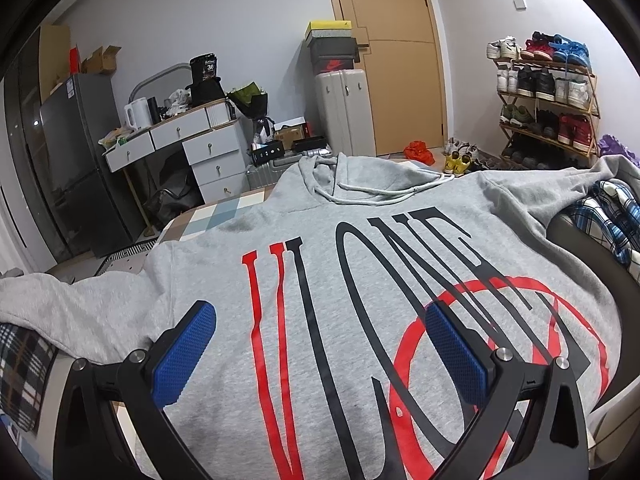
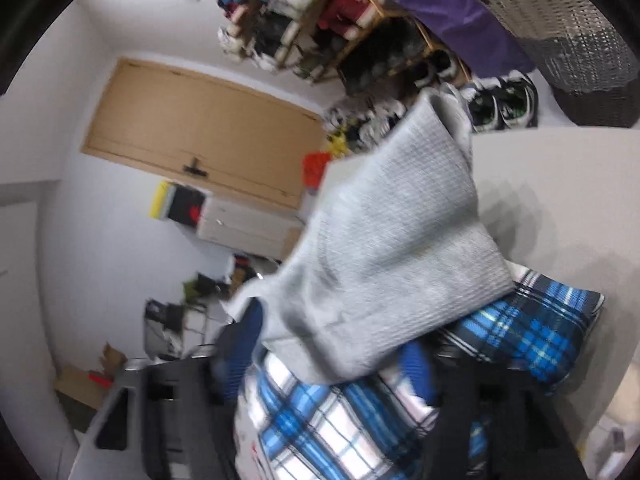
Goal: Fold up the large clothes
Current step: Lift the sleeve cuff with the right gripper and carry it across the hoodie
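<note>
A grey hoodie point(image 1: 360, 232) with red and black lettering lies spread flat, front up, hood and drawstrings at the far end. My left gripper point(image 1: 320, 344) is open, its blue pads point(image 1: 184, 356) hovering over the lower chest, holding nothing. In the blurred, tilted right wrist view, my right gripper point(image 2: 332, 356) stands open around the ribbed cuff of the hoodie's grey sleeve point(image 2: 384, 248), which drapes over a blue plaid cloth point(image 2: 328, 412). The blue pads point(image 2: 244, 344) sit on either side of the sleeve end; I cannot tell if they touch it.
A blue plaid garment point(image 1: 612, 208) lies at the hoodie's right, a dark plaid one point(image 1: 24, 364) at its left. Beyond stand a white drawer desk point(image 1: 192, 140), a fridge point(image 1: 76, 152), a suitcase point(image 1: 340, 112), a door point(image 1: 392, 48) and a shoe rack point(image 1: 548, 92).
</note>
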A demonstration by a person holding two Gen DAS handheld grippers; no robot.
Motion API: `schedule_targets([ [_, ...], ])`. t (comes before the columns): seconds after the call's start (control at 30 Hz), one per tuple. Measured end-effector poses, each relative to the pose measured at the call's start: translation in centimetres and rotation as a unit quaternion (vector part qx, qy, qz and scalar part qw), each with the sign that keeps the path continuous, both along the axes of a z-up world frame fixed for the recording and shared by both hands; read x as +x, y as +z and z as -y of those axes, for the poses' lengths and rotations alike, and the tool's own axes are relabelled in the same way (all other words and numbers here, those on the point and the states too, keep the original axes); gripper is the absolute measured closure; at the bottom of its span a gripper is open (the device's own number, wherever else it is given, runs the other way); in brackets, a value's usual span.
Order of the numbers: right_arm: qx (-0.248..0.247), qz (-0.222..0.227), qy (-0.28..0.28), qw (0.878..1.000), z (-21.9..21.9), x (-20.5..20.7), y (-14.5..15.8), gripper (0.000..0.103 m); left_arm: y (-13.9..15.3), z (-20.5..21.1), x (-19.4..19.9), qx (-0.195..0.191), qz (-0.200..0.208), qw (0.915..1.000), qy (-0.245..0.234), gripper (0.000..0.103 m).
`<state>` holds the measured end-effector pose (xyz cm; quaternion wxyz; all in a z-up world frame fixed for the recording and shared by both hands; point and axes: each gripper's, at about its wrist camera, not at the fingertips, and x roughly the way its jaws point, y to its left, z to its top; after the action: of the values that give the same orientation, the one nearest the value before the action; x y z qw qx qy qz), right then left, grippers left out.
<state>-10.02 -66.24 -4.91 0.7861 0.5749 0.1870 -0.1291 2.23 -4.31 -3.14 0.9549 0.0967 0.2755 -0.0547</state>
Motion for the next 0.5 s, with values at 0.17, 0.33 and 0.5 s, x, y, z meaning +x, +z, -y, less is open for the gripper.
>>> schedule_targets([
  [0.17,-0.012,-0.009,-0.063,0.998,-0.3,0.5,0.9,0.014,0.0,-0.2,0.1,-0.006,-0.008,0.9999,-0.001,0.001],
  [0.33,-0.038,-0.060,-0.113,0.991,0.8,0.3,0.5,0.030,0.0,-0.1,0.1,-0.001,-0.006,1.0000,-0.003,0.001],
  [0.5,-0.108,-0.150,-0.123,0.975,2.5,2.6,0.8,0.064,-0.1,-0.1,0.1,-0.003,-0.005,1.0000,-0.001,0.001],
])
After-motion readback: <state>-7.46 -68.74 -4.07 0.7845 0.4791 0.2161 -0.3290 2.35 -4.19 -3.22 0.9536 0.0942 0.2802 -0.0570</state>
